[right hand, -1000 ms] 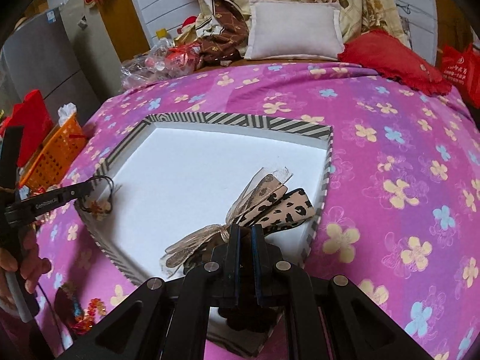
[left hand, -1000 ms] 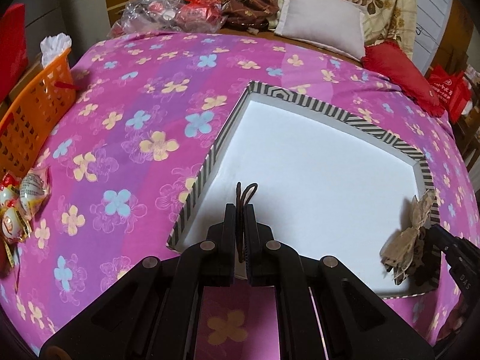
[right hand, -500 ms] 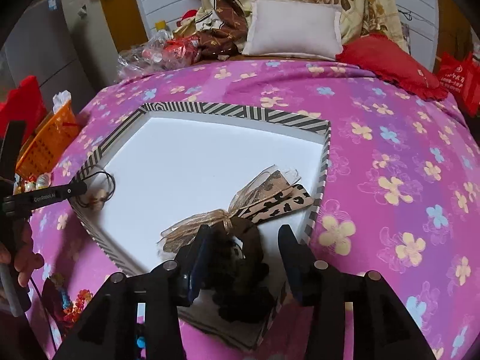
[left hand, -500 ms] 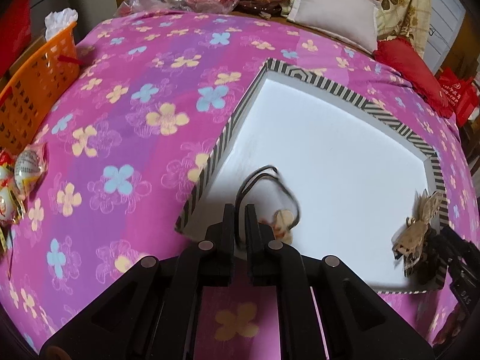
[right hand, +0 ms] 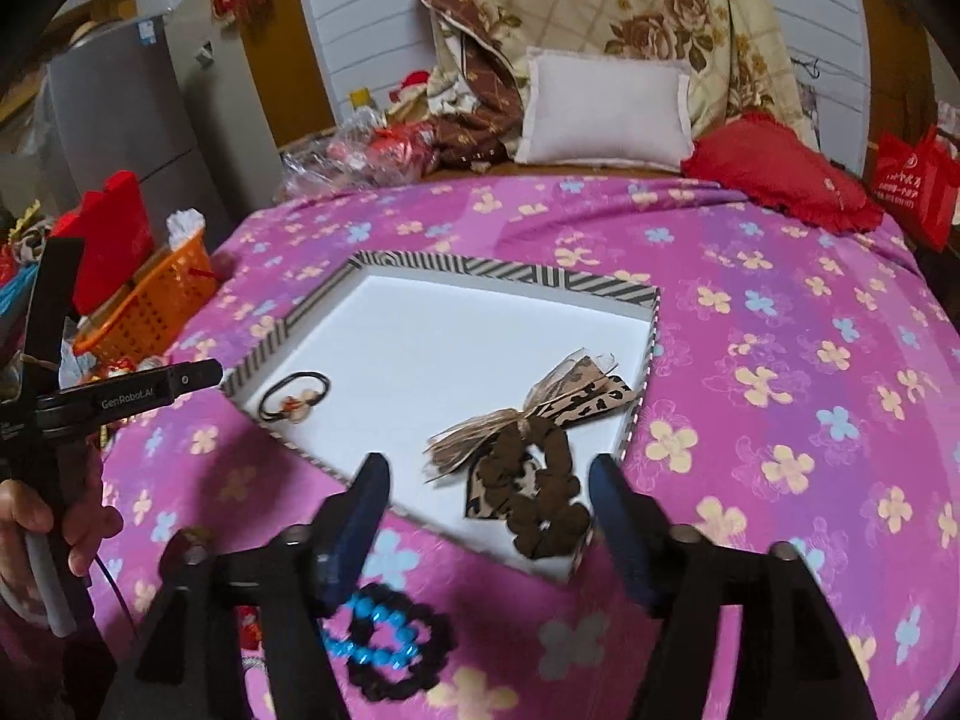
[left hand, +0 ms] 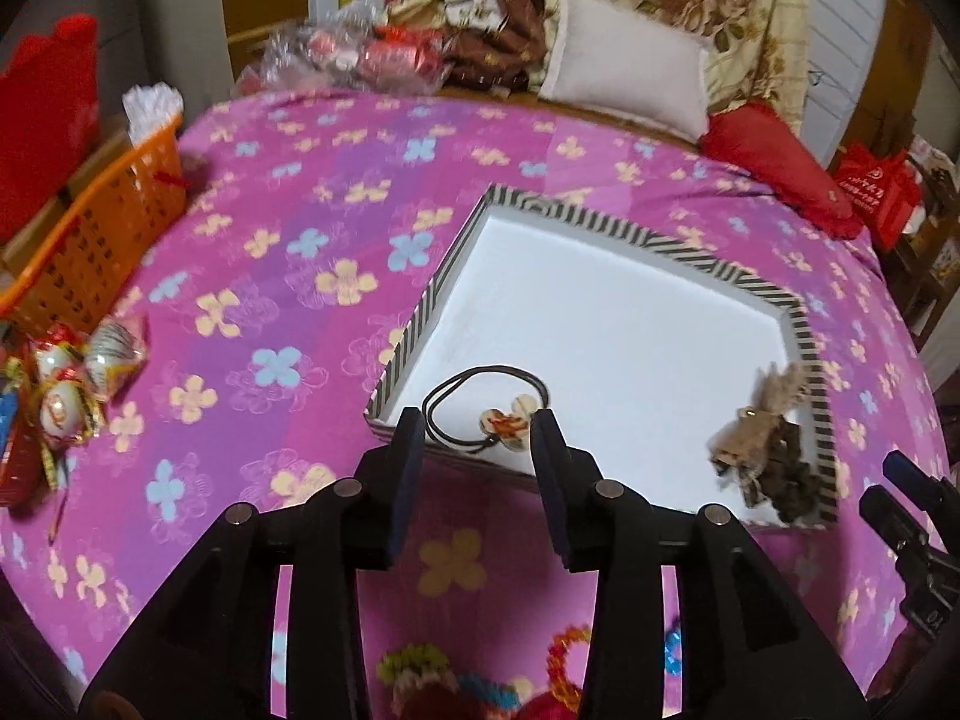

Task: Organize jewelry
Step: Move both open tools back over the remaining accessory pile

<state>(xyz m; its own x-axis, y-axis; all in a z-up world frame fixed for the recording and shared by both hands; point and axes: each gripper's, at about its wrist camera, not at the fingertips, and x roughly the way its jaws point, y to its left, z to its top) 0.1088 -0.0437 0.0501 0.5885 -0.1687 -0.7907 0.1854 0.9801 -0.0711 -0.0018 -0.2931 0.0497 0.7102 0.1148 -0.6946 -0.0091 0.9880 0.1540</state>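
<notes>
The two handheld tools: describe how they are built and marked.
The left tool and the right tool are black plastic frames with round silver screw heads and two flat fingers faced with dark blue pads. White lettering, GenRobot.AI, runs along the left tool's side in the right wrist view, and a thin black cable hangs below its pale grip.

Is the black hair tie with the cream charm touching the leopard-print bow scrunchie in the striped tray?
Apart. Right wrist view shows bare white tray floor between hair tie and scrunchie.

Both wrist views over tray [left hand: 798, 324]

Hair tie [left hand: 487, 414] in tray [left hand: 606, 219] near corner, bow scrunchie [right hand: 534, 468] in opposite corner, bracelets [right hand: 390, 648] before tray
</notes>
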